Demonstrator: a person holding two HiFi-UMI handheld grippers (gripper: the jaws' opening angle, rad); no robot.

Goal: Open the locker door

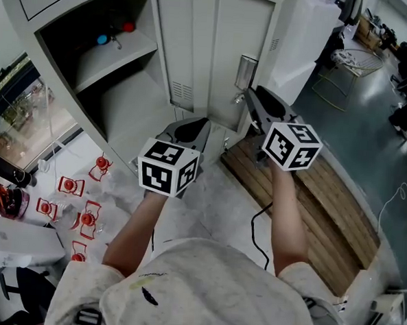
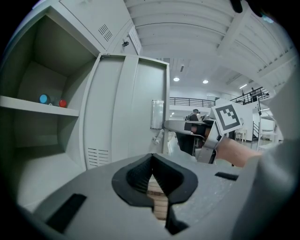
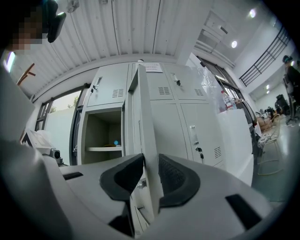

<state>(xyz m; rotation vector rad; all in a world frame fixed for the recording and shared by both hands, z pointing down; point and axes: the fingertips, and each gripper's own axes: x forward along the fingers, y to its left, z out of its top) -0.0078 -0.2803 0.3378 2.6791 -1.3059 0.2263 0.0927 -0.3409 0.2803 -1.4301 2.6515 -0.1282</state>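
Observation:
The grey locker door (image 1: pixel 224 56) stands swung open, edge-on toward me, with its handle plate (image 1: pixel 246 72) on the near face. My right gripper (image 1: pixel 252 101) is at that edge by the handle. In the right gripper view the door edge (image 3: pixel 145 122) runs between the two pads of the right gripper (image 3: pixel 151 171), which stand close on either side and are easing apart. My left gripper (image 1: pixel 190 128) hangs lower left of the door, off it, its jaws (image 2: pixel 151 161) shut on nothing. The open compartment's shelf (image 1: pixel 117 53) carries a blue thing (image 1: pixel 102 39) and a red thing (image 1: pixel 128 27).
A wooden pallet (image 1: pixel 304 199) lies on the floor under the right arm. Several red-and-white items (image 1: pixel 84 202) are scattered on the floor at left. A white cabinet (image 1: pixel 304 41) stands right of the lockers, with a wire chair (image 1: pixel 354 61) beyond it.

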